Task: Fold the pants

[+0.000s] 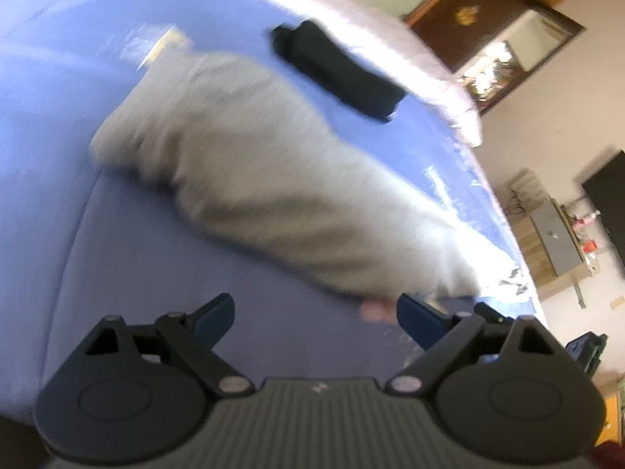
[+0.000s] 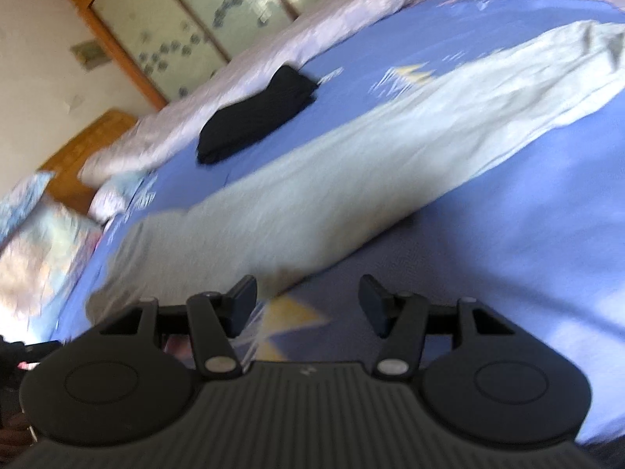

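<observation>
2 grippers, the left gripper point(image 1: 314, 314) and right gripper point(image 2: 308, 299), are hovering wide and empty beside the grey pants point(image 2: 332, 179), lying lengthwise on the blue bed point(image 2: 527, 254), likely positioning for an edge grasp.

Both the left gripper point(image 1: 312, 314) and right gripper point(image 2: 308, 305) look alike — matte black ribbed housing behind the fingers point(image 1: 216, 318), round discs either side, silver pivot screws, dark blue pads at the tips.

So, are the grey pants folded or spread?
Spread: the pants lie full length on the bed.
</observation>
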A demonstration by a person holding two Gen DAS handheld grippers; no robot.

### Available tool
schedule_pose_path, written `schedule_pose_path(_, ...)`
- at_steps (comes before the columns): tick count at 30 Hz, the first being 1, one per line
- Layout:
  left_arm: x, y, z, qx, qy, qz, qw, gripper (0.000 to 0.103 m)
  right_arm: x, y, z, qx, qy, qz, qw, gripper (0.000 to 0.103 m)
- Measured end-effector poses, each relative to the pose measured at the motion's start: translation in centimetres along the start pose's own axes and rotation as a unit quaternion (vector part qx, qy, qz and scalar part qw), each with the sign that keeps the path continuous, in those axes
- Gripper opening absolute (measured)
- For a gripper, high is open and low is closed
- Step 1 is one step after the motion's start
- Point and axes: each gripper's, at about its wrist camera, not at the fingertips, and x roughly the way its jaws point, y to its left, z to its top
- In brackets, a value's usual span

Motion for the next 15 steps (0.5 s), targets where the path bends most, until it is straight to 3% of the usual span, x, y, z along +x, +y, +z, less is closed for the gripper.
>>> schedule_pose_path(3,0.6,-2.3,1.7,0.032,-0.013,-0.015,0.9993,0.093,-1.6,-1.7,1.2,0.015,-0.032,-0.02,0.999,0.06)
schedule_pose_path(7,3.5,-4.7,3.5,0.051,-0.002,-0.027,0.9984,0.093,-3.9,-5.0,2.8,0.046,-0.082,-0.059,0.994,0.06)
schedule_pose_path(11,8.3,-5.5,4.4,0.063,0.034,0.033,0.9969,0.092,-5.8,-9.1,5.0,0.085,-0.133,-0.11,0.981,0.06)
schedule_pose_path(13,11.3,-4.7,4.2,0.05,0.074,0.1,0.9909,0.088,-6.2,-11.3,6.3,0.097,-0.151,-0.139,0.974,0.06)
schedule_pose_path(15,12.0,-4.5,3.8,0.047,0.069,0.106,0.9909,0.096,-6.1,-13.4,7.4,0.106,-0.165,-0.161,0.967,0.06)
